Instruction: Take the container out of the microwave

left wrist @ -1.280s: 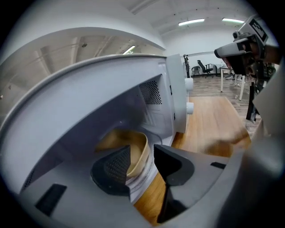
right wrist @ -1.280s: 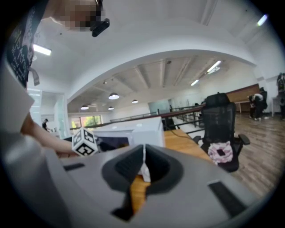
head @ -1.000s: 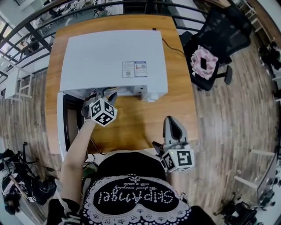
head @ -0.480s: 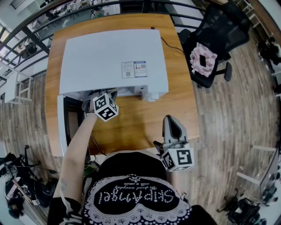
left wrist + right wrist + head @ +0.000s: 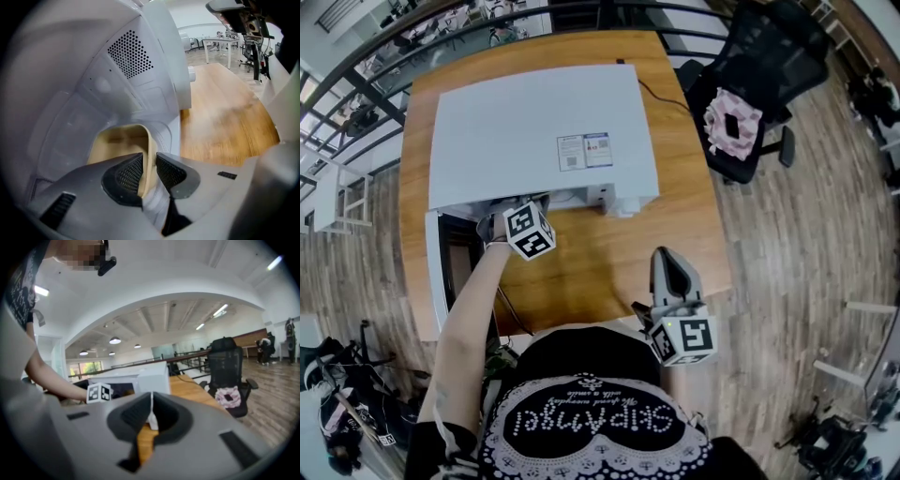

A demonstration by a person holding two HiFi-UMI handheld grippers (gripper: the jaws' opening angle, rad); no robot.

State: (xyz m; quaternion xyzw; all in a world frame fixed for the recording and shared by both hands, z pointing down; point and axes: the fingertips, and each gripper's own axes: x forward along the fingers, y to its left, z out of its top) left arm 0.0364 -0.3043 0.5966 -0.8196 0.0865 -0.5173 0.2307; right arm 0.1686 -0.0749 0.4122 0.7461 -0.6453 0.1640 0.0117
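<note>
Head view hides the container (image 5: 119, 140), whose rim the left hand-held gripper (image 5: 149, 161) has just closed on.

An open-plan office: swivel chair (image 5: 769, 56), wooden desk (image 5: 680, 220), plank floor (image 5: 811, 244).

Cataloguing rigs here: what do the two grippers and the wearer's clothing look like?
Left gripper and right gripper: grey moulded shells, dark mesh-textured pads. Each carries a white cube with black square markers. The top is black with white lettering and lace-style trim.
</note>
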